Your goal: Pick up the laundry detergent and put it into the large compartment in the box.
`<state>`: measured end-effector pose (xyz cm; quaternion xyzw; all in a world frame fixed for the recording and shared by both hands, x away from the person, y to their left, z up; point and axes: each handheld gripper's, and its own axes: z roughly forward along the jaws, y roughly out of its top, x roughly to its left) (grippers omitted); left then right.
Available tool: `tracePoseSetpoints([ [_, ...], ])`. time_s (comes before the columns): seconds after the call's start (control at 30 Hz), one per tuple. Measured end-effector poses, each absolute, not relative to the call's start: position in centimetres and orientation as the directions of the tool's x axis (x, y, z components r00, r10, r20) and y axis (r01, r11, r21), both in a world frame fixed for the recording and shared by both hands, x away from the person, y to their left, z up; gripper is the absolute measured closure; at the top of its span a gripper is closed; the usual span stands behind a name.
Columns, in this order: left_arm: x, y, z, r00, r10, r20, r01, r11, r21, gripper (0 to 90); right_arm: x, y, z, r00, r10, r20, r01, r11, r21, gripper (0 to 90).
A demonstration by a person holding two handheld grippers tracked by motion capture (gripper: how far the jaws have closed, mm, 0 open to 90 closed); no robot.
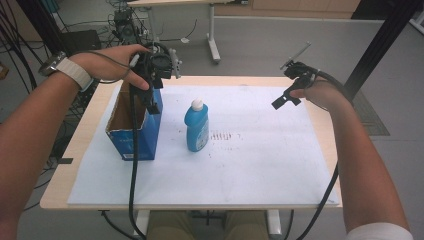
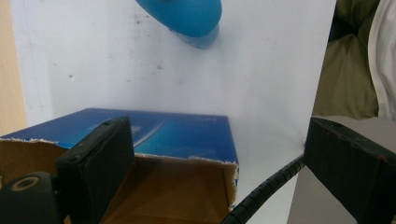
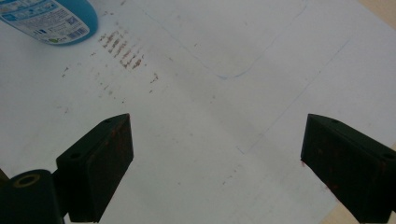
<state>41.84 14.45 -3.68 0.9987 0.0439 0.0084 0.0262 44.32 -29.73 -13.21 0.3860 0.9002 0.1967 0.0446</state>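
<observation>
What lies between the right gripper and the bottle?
Nothing but bare white sheet with reddish smudges between the right gripper and bottle, in the high view.

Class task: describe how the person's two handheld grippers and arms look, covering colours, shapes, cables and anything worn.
Both grippers are black. The left gripper trails a ribbed black cable; its blocky rectangular jaws show in the left gripper view. The right gripper has its own black cable, and its jaw pads carry reddish specks. The left wrist wears a watch with a white strap. A white sleeve edges the right arm.
</observation>
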Motion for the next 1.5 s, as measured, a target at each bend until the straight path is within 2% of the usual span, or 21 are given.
tracePoseSetpoints([
  [0.17,42.0,14.3,-3.6,0.992,0.125,-0.012,0.126,-0.991,0.047,9.0,44.2,-29.7,-13.3,-0.702,0.709,0.071,0.674,0.627,0.391,9.4],
  [0.27,42.3,14.0,-3.5,0.978,0.202,-0.042,0.204,-0.978,0.046,10.1,44.1,-29.8,-13.4,-0.705,0.705,0.068,0.669,0.631,0.394,9.4],
  [0.5,42.7,13.7,-3.3,0.948,0.306,-0.081,0.311,-0.95,0.044,11.9,44.1,-30.0,-13.4,-0.702,0.709,0.072,0.673,0.626,0.393,9.5],
  [0.6,43.1,13.7,-3.6,0.923,0.368,-0.118,0.374,-0.927,0.039,16.5,44.1,-30.1,-13.5,-0.702,0.709,0.072,0.673,0.626,0.395,9.4],
  [0.8,42.9,13.3,-3.9,0.913,0.395,-0.097,0.4,-0.916,0.033,17.7,44.1,-30.3,-13.6,-0.699,0.711,0.073,0.675,0.623,0.396,9.4],
  [0.87,42.7,13.1,-4.2,0.903,0.419,-0.093,0.423,-0.906,0.026,14.5,44.1,-30.4,-13.7,-0.697,0.713,0.075,0.677,0.621,0.395,9.5],
  [1.1,43.6,12.8,-4.4,0.877,0.464,-0.123,0.469,-0.883,0.015,13.5,44.1,-30.5,-13.9,-0.703,0.707,0.075,0.672,0.626,0.395,10.5],
  [1.17,44.0,12.7,-4.4,0.836,0.533,-0.133,0.539,-0.842,0.013,7.7,44.1,-30.5,-13.9,-0.703,0.708,0.074,0.672,0.626,0.394,10.4],
  [1.27,44.2,12.6,-4.4,0.816,0.562,-0.139,0.568,-0.823,0.007,7.6,44.1,-30.4,-13.9,-0.704,0.707,0.074,0.671,0.627,0.395,10.5],
  [1.3,44.0,12.6,-4.4,0.785,0.606,-0.129,0.612,-0.79,0.018,7.6,44.1,-30.4,-13.9,-0.704,0.706,0.072,0.67,0.628,0.396,10.5],
  [1.37,43.9,12.2,-4.4,0.766,0.632,-0.12,0.638,-0.77,0.01,7.6,44.1,-30.4,-14.0,-0.703,0.707,0.07,0.671,0.628,0.395,10.5],
  [1.5,43.8,12.0,-4.4,0.739,0.664,-0.116,0.669,-0.743,0.015,7.7,44.1,-30.4,-14.0,-0.704,0.707,0.069,0.67,0.628,0.397,10.6],
])
